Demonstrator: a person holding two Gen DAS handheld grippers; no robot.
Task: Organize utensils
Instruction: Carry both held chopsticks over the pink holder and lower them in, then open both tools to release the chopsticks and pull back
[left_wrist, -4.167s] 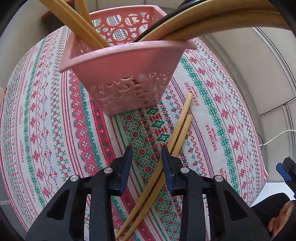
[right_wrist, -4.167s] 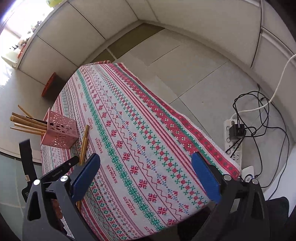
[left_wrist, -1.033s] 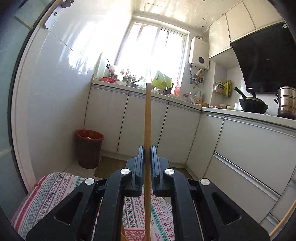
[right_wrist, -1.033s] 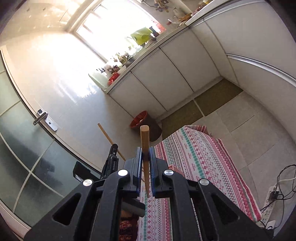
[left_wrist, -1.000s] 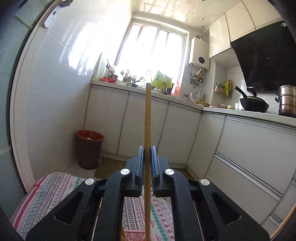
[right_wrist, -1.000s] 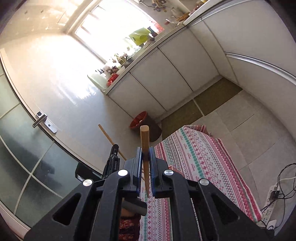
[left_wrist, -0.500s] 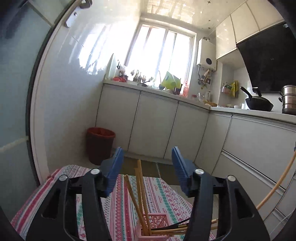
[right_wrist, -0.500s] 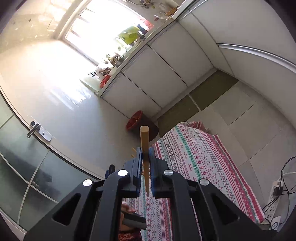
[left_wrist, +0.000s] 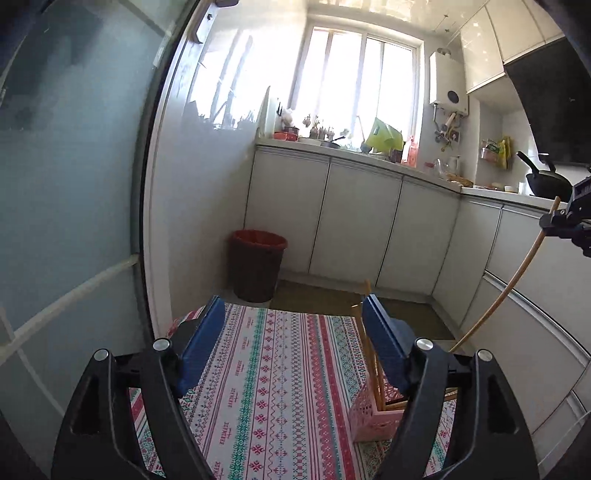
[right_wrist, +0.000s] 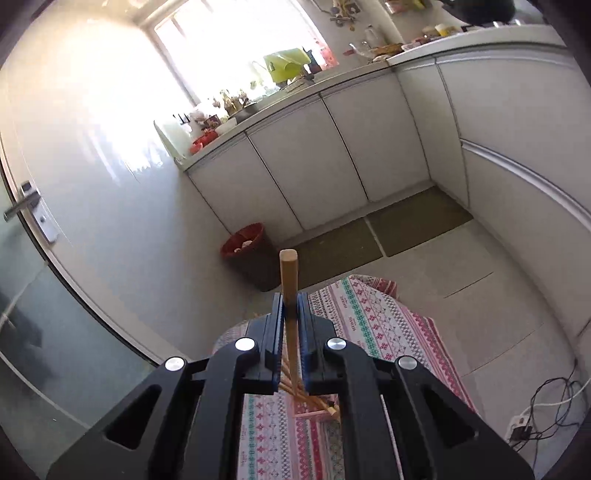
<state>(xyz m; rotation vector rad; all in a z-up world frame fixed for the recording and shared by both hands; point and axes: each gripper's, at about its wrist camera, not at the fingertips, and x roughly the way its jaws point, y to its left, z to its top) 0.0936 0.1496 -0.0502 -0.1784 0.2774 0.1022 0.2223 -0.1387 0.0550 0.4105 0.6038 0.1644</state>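
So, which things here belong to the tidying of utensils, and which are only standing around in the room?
Belong to the job:
- chopstick, clamped in the right tongs
- pink basket holding chopsticks
- left tongs, open, nothing between them

Only standing around:
- red bin
- wok
- power strip
- patterned tablecloth
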